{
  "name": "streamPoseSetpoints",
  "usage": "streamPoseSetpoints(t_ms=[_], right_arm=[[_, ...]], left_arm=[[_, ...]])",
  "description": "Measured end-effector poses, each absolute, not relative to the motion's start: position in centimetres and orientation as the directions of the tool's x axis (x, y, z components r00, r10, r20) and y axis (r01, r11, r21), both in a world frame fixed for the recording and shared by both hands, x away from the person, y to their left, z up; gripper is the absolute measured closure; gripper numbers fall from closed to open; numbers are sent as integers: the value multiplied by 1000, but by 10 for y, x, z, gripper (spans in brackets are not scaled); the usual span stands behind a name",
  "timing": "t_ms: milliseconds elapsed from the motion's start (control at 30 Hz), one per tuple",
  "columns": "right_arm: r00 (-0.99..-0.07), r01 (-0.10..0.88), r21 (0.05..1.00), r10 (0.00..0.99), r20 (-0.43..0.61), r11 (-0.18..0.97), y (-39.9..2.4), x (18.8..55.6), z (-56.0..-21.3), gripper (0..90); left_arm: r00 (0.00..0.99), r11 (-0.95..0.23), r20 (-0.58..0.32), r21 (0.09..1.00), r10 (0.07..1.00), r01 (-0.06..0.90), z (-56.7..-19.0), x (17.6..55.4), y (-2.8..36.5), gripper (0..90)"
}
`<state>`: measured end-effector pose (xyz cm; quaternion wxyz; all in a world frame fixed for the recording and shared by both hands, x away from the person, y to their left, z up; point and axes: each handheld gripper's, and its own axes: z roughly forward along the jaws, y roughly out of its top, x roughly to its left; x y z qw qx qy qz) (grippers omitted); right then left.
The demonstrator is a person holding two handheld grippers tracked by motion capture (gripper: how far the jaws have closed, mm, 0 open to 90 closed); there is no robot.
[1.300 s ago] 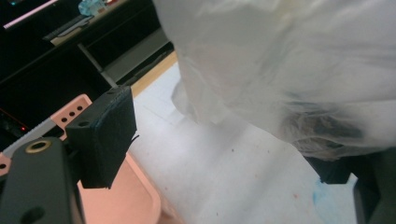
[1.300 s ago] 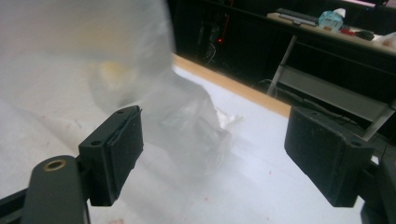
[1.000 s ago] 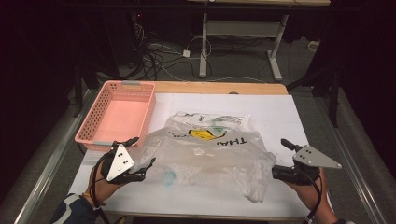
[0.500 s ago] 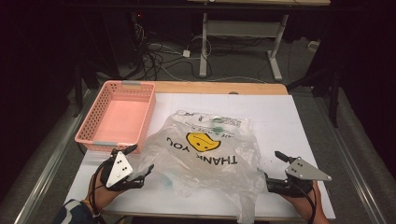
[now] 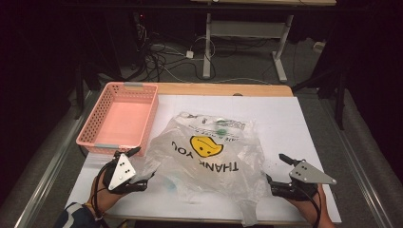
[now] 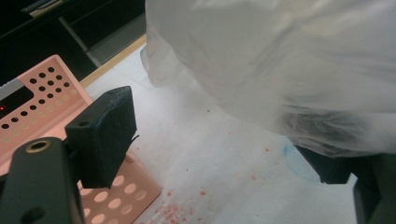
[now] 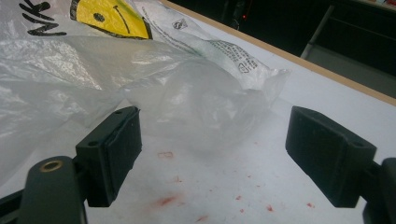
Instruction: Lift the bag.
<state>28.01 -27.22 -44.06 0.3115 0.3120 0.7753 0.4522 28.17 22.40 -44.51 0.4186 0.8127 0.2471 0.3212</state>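
A translucent plastic bag (image 5: 209,156) with a yellow smiley face and "THANK YOU" lies spread on the white table (image 5: 285,118). My left gripper (image 5: 140,167) sits at the bag's near left edge. Its jaws stand wide open in the left gripper view (image 6: 217,144), and the bag (image 6: 280,60) drapes over the right-hand one. My right gripper (image 5: 277,172) is at the bag's near right edge. It is open (image 7: 222,140), with a puffed fold of the bag (image 7: 196,102) just ahead of the gap between its jaws.
A pink perforated basket (image 5: 119,118) stands at the table's left, and its corner (image 6: 42,93) lies close beside my left gripper. Reddish specks mark the table surface (image 7: 168,200). The table's near edge runs just under both hands. Cables and desk legs lie on the floor beyond.
Both grippers have drawn back toward the near edge. The bag has spread out flatter, so the smiley face and lettering now show.
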Motion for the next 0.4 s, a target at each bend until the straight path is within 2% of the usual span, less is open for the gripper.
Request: streamPoseSetpoints(t_ms=[400], right_arm=[[-616, 215, 889, 763, -198, 404, -271, 283, -443, 191]], left_arm=[[678, -530, 310, 837, 667, 139, -446, 286, 220, 181]])
